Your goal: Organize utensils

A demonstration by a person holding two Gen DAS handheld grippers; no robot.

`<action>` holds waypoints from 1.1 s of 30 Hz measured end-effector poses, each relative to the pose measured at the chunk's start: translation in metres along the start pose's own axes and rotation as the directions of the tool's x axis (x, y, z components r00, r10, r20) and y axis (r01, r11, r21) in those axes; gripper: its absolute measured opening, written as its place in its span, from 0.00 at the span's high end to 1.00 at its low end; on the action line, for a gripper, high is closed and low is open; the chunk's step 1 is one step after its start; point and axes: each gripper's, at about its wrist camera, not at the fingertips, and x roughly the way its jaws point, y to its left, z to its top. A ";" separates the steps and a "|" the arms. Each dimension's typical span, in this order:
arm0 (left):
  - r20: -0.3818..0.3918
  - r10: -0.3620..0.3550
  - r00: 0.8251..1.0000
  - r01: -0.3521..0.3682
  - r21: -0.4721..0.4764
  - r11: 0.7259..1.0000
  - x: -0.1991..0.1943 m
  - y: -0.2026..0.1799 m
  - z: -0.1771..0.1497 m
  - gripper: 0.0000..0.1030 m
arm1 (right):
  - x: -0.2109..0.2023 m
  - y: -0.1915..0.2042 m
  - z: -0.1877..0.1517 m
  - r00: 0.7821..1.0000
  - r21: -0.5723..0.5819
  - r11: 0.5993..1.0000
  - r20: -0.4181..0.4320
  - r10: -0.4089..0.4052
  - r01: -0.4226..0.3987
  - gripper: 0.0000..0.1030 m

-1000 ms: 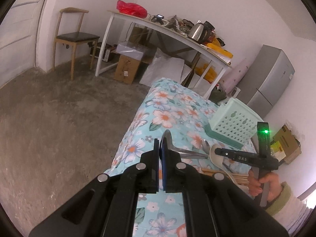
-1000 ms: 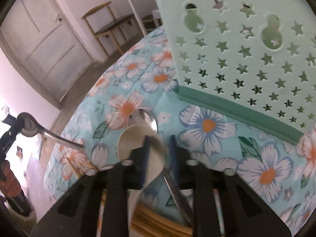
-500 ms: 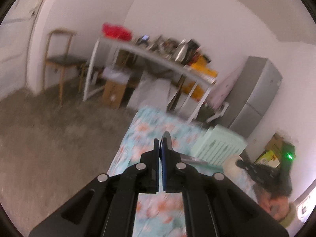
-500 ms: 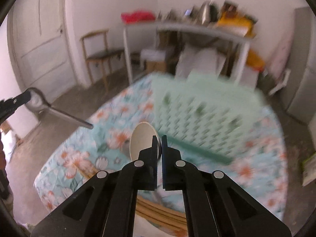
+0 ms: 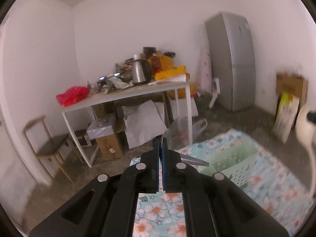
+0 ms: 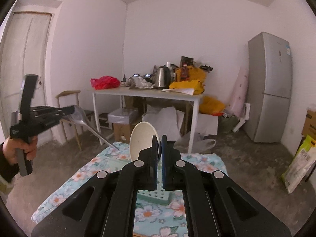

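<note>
Motion blur softens the left wrist view, where the mint basket point(image 5: 235, 164) on the floral-clothed desk point(image 5: 276, 177) is half hidden behind the left gripper point(image 5: 162, 154), its jaws closed on a metal spoon point(image 5: 192, 160). The right gripper point(image 6: 159, 148) holds a cream ladle point(image 6: 141, 140), jaws clamped on its bowl, above the desk's far edge. Bare floor point(image 6: 246, 158) lies beyond.

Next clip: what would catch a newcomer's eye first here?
Two utensils held in the air: the right gripper is shut on a cream spoon, centre of its view, and the left gripper holds a metal spoon at far left. Below them lies the floral cloth with a mint basket.
</note>
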 end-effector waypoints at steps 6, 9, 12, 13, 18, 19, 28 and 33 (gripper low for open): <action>-0.097 0.042 0.994 -0.026 0.163 0.986 0.034 -0.028 0.007 0.98 | 0.006 -0.005 -0.009 1.000 0.013 1.000 -0.009 -0.008 0.008 0.98; -0.167 0.028 0.986 0.002 0.177 0.984 0.051 -0.033 0.006 0.98 | 0.008 -0.004 -0.010 1.000 0.014 1.000 -0.009 -0.008 0.009 0.98; -0.261 -0.035 0.965 0.068 0.121 0.990 0.071 -0.034 0.005 0.98 | 0.004 0.000 -0.007 1.000 0.015 1.000 -0.003 -0.006 0.006 0.98; -0.284 -0.061 0.957 0.091 0.093 0.991 0.077 -0.033 0.005 0.98 | 0.005 0.001 -0.007 1.000 0.016 1.000 0.001 -0.004 0.004 0.98; -0.359 -0.185 0.915 0.175 -0.061 0.983 0.105 -0.030 -0.003 0.95 | 0.008 0.001 -0.002 1.000 0.027 1.000 0.012 -0.003 0.003 0.98; -0.363 -0.212 0.907 0.192 -0.089 0.977 0.108 -0.030 -0.005 0.95 | 0.008 0.001 -0.002 1.000 0.029 1.000 0.015 -0.004 0.003 0.98; -0.355 -0.370 0.859 0.279 -0.282 0.918 0.130 -0.025 -0.019 0.82 | 0.011 0.001 0.013 0.996 0.078 0.997 0.093 -0.015 0.008 0.98; -0.305 -0.420 0.855 0.314 -0.341 0.886 0.123 -0.016 -0.023 0.82 | 0.032 0.002 0.030 0.978 0.111 0.992 0.194 -0.074 0.053 0.98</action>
